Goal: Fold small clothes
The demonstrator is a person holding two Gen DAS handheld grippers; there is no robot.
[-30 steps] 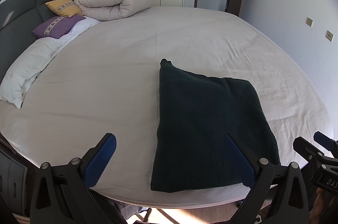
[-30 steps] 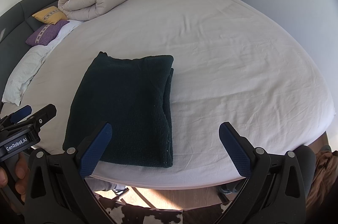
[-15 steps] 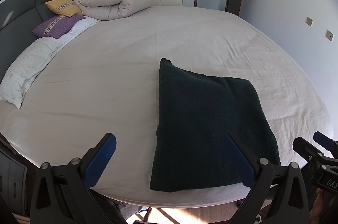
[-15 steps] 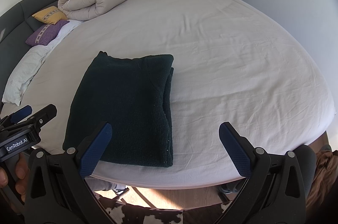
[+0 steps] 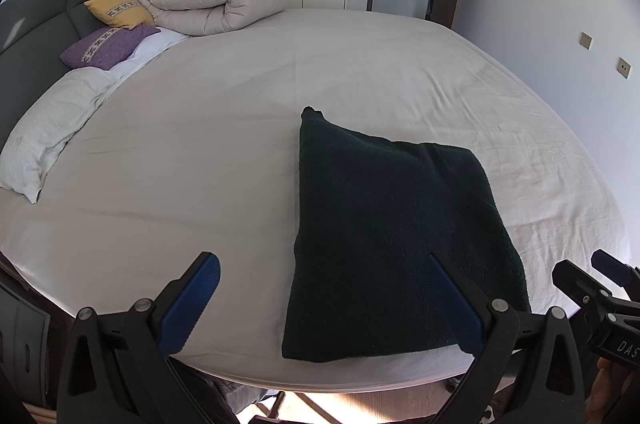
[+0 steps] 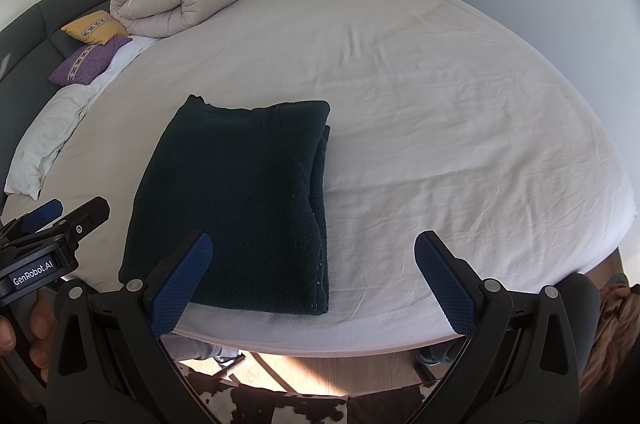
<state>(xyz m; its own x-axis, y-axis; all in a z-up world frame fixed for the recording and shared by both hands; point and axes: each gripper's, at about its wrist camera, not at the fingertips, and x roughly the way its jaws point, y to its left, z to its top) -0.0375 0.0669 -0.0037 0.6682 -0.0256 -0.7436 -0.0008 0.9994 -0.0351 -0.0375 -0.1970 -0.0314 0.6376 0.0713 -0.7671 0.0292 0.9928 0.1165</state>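
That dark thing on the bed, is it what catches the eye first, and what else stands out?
Yes: a dark green folded garment lies flat near the front edge of the white bed, sharp against the pale sheet. In front of it both grippers, left and right, stand open and empty, with blue pads. At the far left corner a rolled beige duvet sits beside a yellow cushion and a purple cushion.

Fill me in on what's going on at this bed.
A person is holding a two-finger gripper in each hand over the near edge of the bed, folding small clothes. A dark green garment lies folded into a neat rectangle on the white sheet. The left gripper and right gripper are both open, holding nothing and not touching the garment. A rolled duvet and cushions sit by the headboard.
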